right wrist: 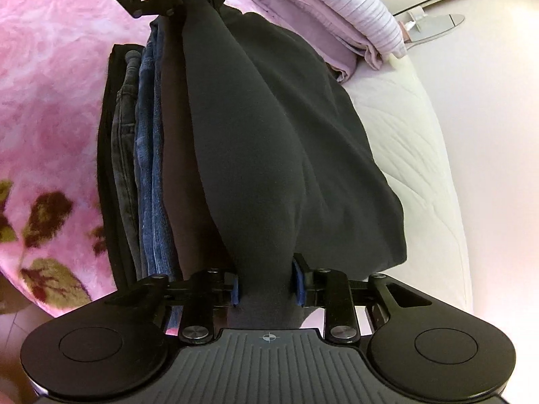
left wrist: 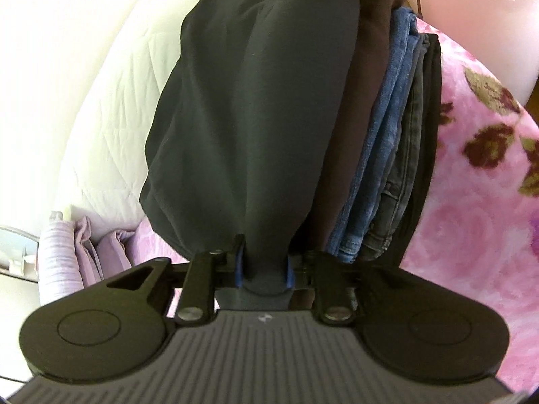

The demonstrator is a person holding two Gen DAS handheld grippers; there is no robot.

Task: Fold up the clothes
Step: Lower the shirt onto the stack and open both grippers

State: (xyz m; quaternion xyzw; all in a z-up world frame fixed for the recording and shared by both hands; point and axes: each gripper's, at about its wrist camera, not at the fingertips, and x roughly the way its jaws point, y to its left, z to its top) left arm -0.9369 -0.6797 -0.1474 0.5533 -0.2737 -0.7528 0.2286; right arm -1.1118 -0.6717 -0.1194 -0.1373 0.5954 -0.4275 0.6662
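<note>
Black garment (left wrist: 242, 107) was already folded into a long bundle, one end in each gripper, being set onto a stack of folded clothes (left wrist: 387, 141) (brown, blue denim, grey, black) on the pink floral blanket (left wrist: 478, 175) of the bed. Left gripper (left wrist: 263, 264) fingers stood narrowly apart with a bunched end of the cloth between the blue pads, seemingly touching both. Right gripper (right wrist: 267, 282) was the same at the other end. Folding looked done; releasing and squaring it on the stack were left. Folded lilac linens (right wrist: 340, 17) lay nearby, white quilt (right wrist: 411, 128) beyond.
</note>
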